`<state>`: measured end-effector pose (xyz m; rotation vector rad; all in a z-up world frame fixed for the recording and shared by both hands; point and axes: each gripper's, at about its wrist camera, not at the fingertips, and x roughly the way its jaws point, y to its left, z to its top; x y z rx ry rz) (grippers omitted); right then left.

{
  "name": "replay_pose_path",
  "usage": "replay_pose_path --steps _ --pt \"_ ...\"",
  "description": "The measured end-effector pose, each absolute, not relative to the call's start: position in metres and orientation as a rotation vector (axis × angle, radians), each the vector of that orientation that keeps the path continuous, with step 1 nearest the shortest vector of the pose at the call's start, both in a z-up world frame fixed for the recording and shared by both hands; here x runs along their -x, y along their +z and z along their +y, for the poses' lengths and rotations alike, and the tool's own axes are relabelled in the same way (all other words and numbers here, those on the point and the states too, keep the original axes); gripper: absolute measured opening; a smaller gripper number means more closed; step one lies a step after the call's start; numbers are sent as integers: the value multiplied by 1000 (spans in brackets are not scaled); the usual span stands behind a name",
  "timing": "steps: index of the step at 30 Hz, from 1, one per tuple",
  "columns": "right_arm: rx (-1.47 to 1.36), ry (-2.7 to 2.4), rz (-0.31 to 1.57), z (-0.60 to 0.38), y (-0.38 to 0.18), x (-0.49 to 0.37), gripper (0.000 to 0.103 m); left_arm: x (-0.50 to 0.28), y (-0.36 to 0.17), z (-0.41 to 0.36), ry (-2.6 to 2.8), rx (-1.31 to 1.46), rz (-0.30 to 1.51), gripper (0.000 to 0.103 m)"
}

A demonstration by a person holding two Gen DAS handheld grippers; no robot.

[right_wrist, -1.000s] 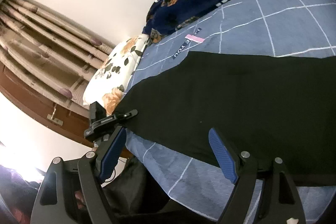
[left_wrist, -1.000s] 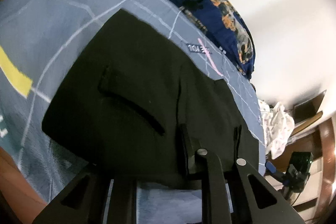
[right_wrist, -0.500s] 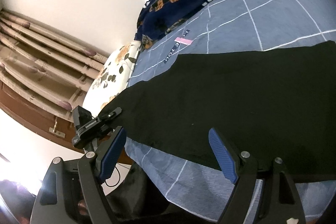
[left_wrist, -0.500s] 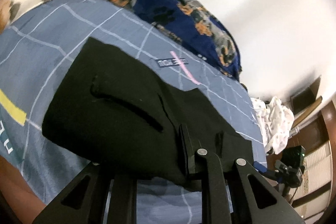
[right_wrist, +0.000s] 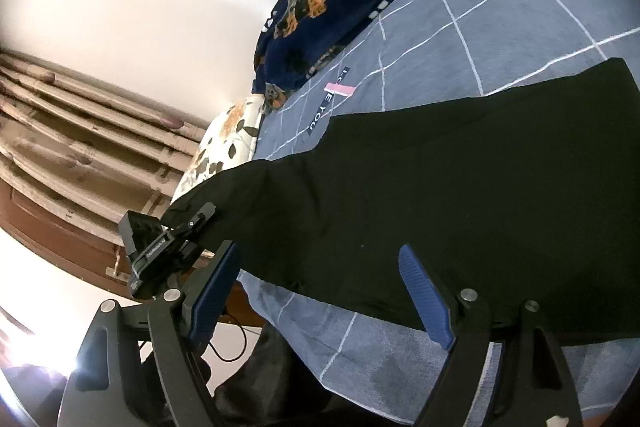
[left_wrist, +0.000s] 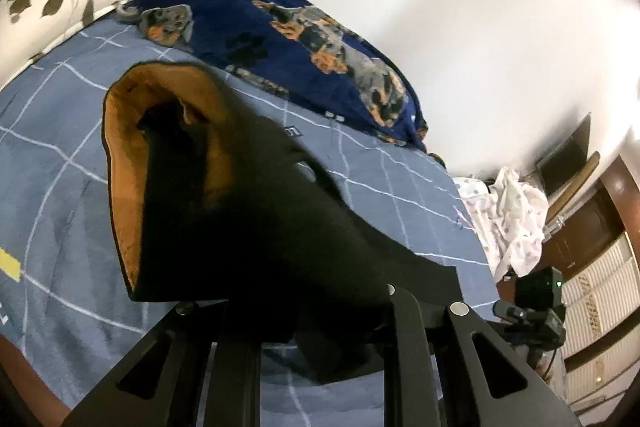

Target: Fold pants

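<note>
One pair of soft, limp black fleece-lined pants [right_wrist: 440, 195], spread on the blue checked bed [right_wrist: 500, 11], is held clamped at the waistband by the left tool [left_wrist: 340, 323], while the right tool [right_wrist: 320, 291] stands apart near the hem, where hold is best taken.

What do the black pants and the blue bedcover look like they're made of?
Pants: matte black knit-like fabric, apparently lined with orange-brown fleece, whose fuzzy nap shows inside the lifted opening. Bedcover: soft woven cloth, likely cotton, matte grey-blue with thin white grid lines; exact fibre can't be told.
</note>
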<state>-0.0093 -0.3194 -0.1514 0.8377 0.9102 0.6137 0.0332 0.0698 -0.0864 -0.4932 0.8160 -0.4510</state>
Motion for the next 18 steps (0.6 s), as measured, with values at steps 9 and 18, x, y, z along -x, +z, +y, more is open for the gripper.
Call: replay_pose_path --steps 9,18 --pt "-878 605 899 -327 -155 9 80 -34 -74 44 -502 447 796 19" --pt "-965 601 867 -341 -158 10 80 -32 -66 18 -545 373 777 19"
